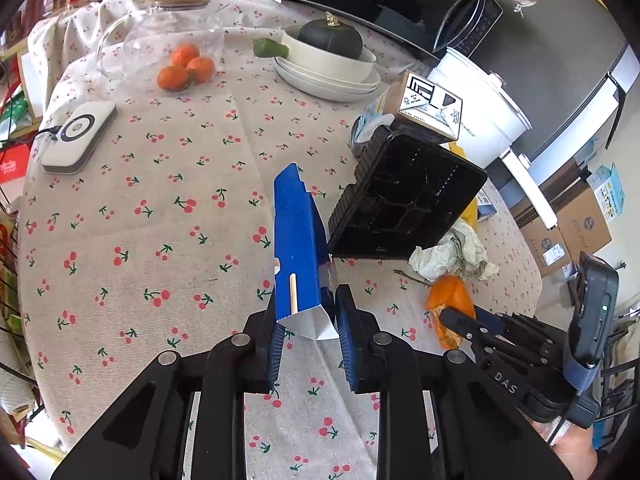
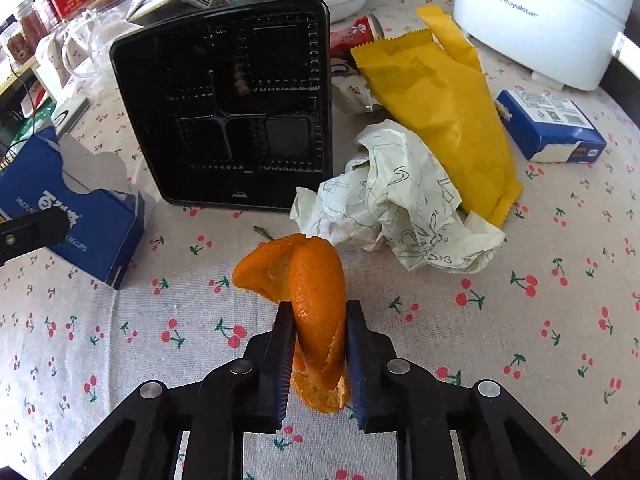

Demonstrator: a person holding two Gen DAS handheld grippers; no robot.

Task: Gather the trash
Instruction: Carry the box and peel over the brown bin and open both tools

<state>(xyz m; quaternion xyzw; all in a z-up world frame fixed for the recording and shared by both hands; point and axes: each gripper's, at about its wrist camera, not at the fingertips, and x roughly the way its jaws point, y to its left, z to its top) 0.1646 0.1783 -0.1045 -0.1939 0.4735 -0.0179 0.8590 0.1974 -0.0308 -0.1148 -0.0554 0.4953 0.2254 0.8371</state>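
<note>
My left gripper (image 1: 307, 312) is shut on a torn blue biscuit box (image 1: 298, 248), held just above the cherry-print tablecloth; the box also shows in the right wrist view (image 2: 80, 204). My right gripper (image 2: 316, 312) is shut on an orange peel (image 2: 308, 280), which also shows in the left wrist view (image 1: 450, 304). A black plastic meal tray (image 2: 236, 104) stands tilted behind both. Crumpled printed paper (image 2: 400, 204) and a yellow wrapper (image 2: 444, 104) lie to its right.
A white electric cooker (image 2: 540, 12) stands at the back right, a small blue-and-white carton (image 2: 552, 128) in front of it. A brown carton (image 1: 430, 104) rests on the tray's top. Stacked white bowls with a squash (image 1: 332, 60), mandarins (image 1: 184, 68), a glass jug (image 1: 160, 36) and a white device (image 1: 78, 136) sit further back.
</note>
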